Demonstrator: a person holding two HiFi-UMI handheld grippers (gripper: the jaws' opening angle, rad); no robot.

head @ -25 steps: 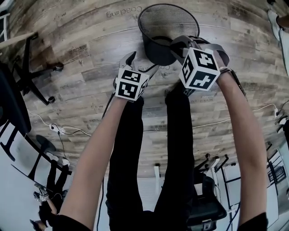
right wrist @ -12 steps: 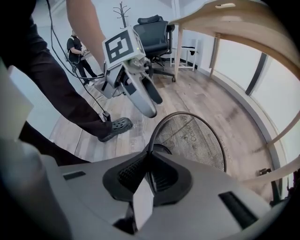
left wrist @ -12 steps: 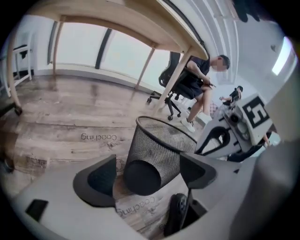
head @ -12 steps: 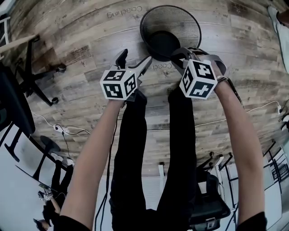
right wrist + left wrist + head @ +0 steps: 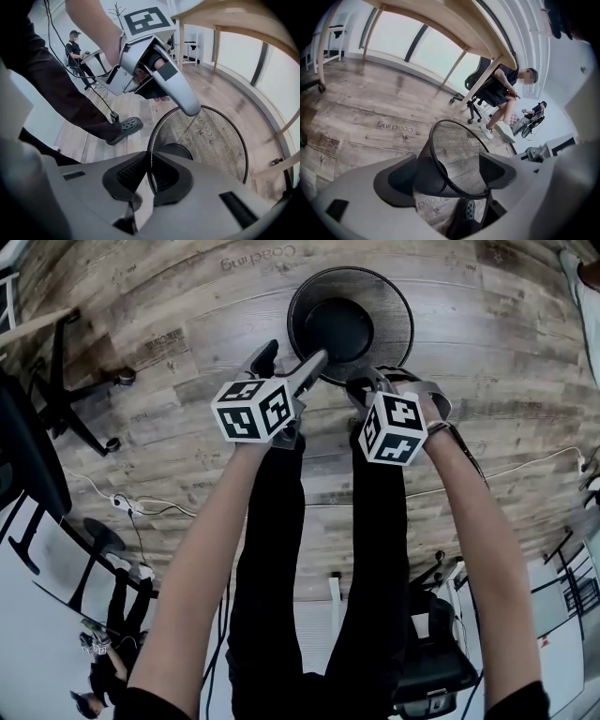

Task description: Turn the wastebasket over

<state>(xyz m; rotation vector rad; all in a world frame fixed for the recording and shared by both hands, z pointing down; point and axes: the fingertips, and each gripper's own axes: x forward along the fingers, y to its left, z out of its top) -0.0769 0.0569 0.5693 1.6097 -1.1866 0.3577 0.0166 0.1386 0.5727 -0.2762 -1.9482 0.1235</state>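
Note:
The black mesh wastebasket (image 5: 394, 315) stands on the wood floor with its mouth up, and I see its solid bottom from the head view. My right gripper (image 5: 361, 382) is shut on the near rim; in the right gripper view the pads (image 5: 151, 176) pinch the thin rim of the wastebasket (image 5: 211, 140). My left gripper (image 5: 291, 360) is open at the near-left rim. In the left gripper view its jaws (image 5: 449, 173) stand wide apart on either side of the wastebasket (image 5: 459, 159) without pressing it. One of the left gripper's fingers (image 5: 185, 98) reaches over the rim.
An office chair base (image 5: 66, 399) and cables (image 5: 131, 507) lie to the left on the floor. A wooden desk (image 5: 464, 28) and a seated person (image 5: 501, 89) are beyond the basket. My own shoe (image 5: 124, 129) is close to the basket's near side.
The basket has gone from leaning to standing with its mouth straight up. The right gripper drew left and toward me with the rim. The left gripper rolled and rose beside the rim.

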